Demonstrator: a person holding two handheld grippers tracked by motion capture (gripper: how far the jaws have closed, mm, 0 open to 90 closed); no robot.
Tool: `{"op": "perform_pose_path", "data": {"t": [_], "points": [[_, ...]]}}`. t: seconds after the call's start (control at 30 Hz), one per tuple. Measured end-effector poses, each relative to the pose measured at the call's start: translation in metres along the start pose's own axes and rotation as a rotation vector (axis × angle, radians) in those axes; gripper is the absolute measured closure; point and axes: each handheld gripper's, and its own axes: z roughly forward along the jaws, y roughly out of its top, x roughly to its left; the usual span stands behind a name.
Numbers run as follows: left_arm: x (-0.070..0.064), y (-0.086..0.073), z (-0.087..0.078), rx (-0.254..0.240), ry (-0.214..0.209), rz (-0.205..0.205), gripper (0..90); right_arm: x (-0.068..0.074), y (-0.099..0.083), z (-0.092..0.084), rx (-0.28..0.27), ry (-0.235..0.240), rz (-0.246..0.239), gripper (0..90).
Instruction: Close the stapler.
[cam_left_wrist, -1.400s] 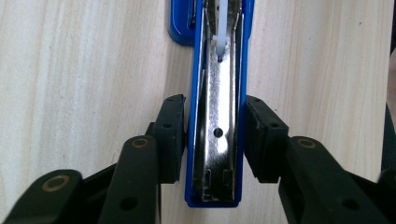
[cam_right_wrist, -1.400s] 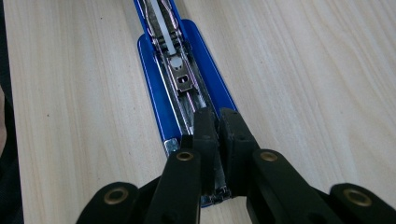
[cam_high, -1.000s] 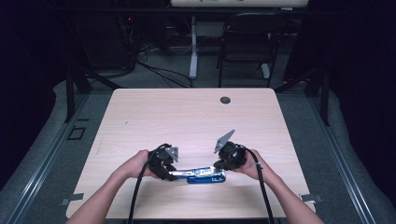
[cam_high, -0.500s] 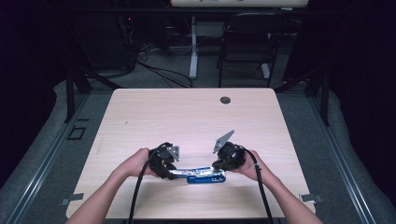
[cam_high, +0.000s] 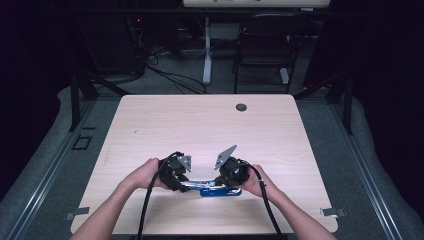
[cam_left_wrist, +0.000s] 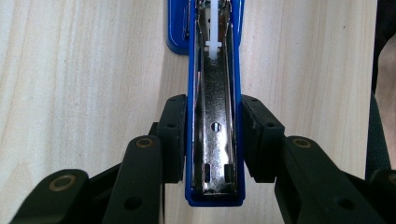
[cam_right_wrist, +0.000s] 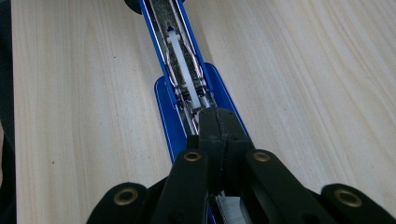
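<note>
A blue stapler (cam_high: 212, 190) lies opened flat near the table's front edge, between my two grippers. My left gripper (cam_high: 175, 173) is shut on the front end of its blue magazine (cam_left_wrist: 215, 116), one pad on each side wall, with the chrome channel showing between them. My right gripper (cam_high: 231, 173) comes from the other side. Its jaws (cam_right_wrist: 219, 126) are shut, pad against pad, with the tips over the stapler (cam_right_wrist: 187, 84) where the white pusher rod ends. A pale ridged strip (cam_right_wrist: 229, 205) that looks like staples shows just behind the pads; whether it is gripped I cannot tell.
The light wood table (cam_high: 200, 125) has a black round grommet (cam_high: 241, 107) near its far edge. Beyond the table stand a dark chair (cam_high: 265, 45) and a white desk leg (cam_high: 206, 55). Cables trail from both grippers over the front edge.
My right gripper has moved left along the stapler, toward the left gripper. The left gripper and the stapler have stayed put.
</note>
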Motion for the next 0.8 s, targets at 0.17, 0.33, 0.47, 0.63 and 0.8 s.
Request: {"op": "perform_pose_path", "data": {"t": [0.17, 0.33, 0.47, 0.63, 0.8], "points": [[-0.0006, 0.0011, -0.0023, -0.003, 0.007, 0.005, 64.3, 0.0011, 0.0014, 0.0006, -0.006, 0.001, -0.001, 90.0], [-0.0022, 0.0019, -0.004, -0.012, 0.02, 0.013, 64.6, 0.0013, 0.0018, 0.0006, -0.012, 0.007, 0.002, 90.0], [-0.0031, 0.003, -0.0061, -0.015, 0.023, 0.018, 64.7, 0.0035, 0.0039, 0.0025, -0.019, 0.012, 0.002, 90.0], [-0.004, 0.0047, -0.0079, -0.015, 0.025, 0.015, 64.6, 0.0048, 0.0054, 0.0042, -0.022, 0.018, 0.0, 90.0], [-0.0061, 0.0066, -0.0074, 0.004, 0.033, 0.013, 63.8, 0.0045, 0.0048, 0.0043, -0.024, 0.021, 0.005, 90.0]]}}
